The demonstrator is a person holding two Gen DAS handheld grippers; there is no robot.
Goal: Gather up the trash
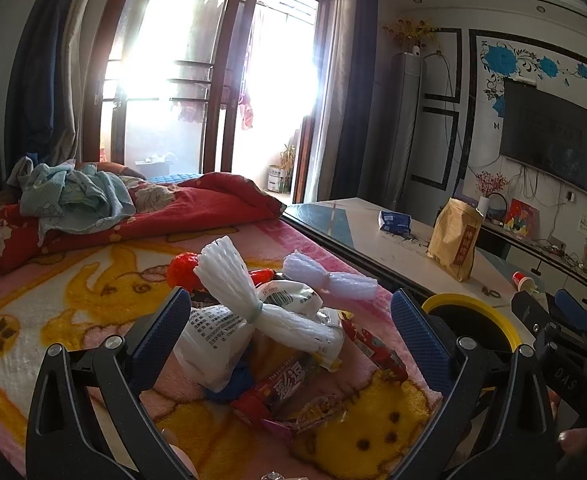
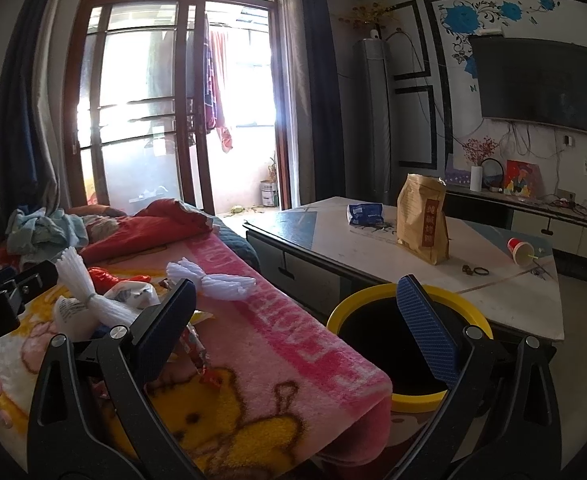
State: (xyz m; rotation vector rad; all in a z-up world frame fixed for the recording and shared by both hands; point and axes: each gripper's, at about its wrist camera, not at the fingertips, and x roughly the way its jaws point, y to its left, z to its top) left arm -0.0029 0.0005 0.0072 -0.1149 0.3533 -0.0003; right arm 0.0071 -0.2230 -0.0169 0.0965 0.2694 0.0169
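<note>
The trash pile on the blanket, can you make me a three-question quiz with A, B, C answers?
1. Where is the trash bin?
A. on the table
B. on the floor beside the bed
C. on the blanket

2. What colour is the bin's rim?
A. yellow
B. green
C. white

3. How is the left tool?
A. open
B. shut on a wrapper
C. out of view

Answers: 1 B, it stands between the blanket and the table. 2 A, the rim is yellow. 3 A, its fingers straddle the trash pile, holding nothing.

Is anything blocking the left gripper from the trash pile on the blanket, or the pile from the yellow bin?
Nothing visible. The left gripper, jaws open, frames the trash pile; the yellow-rimmed bin sits open-topped beside the bed edge.
</note>
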